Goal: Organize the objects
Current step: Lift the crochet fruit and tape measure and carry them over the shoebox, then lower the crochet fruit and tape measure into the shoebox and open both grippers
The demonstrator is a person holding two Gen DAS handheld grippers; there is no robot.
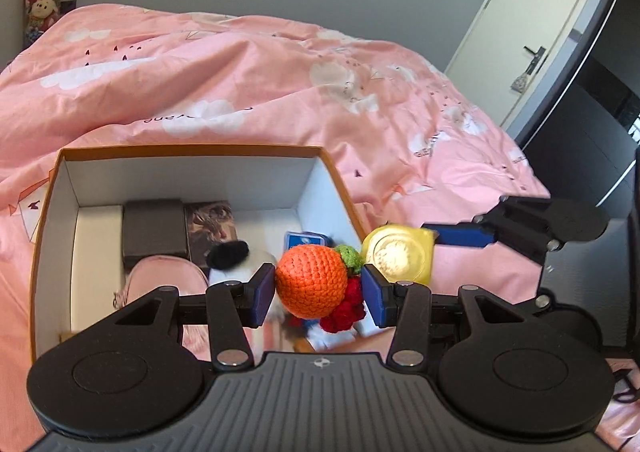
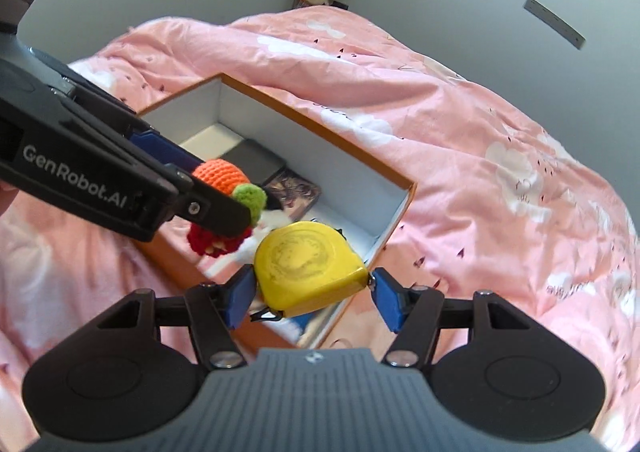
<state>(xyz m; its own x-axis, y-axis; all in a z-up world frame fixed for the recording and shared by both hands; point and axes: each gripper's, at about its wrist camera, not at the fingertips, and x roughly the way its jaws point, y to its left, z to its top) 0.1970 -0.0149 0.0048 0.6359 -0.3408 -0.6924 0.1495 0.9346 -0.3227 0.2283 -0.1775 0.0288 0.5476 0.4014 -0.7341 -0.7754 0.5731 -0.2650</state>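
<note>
Orange-rimmed cardboard box, white inside, on pink quilt; dark grey case, pink pouch inside. Left gripper clamped on orange crocheted fruit toy, above near right corner of box. Right gripper clamped on yellow tape measure, just right of toy, over box's right rim.

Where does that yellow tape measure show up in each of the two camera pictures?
Left wrist view: yellow tape measure right of centre, held by the right gripper.
Right wrist view: lower centre, between that gripper's own fingers.
Shared landmark: the orange-rimmed box.
</note>
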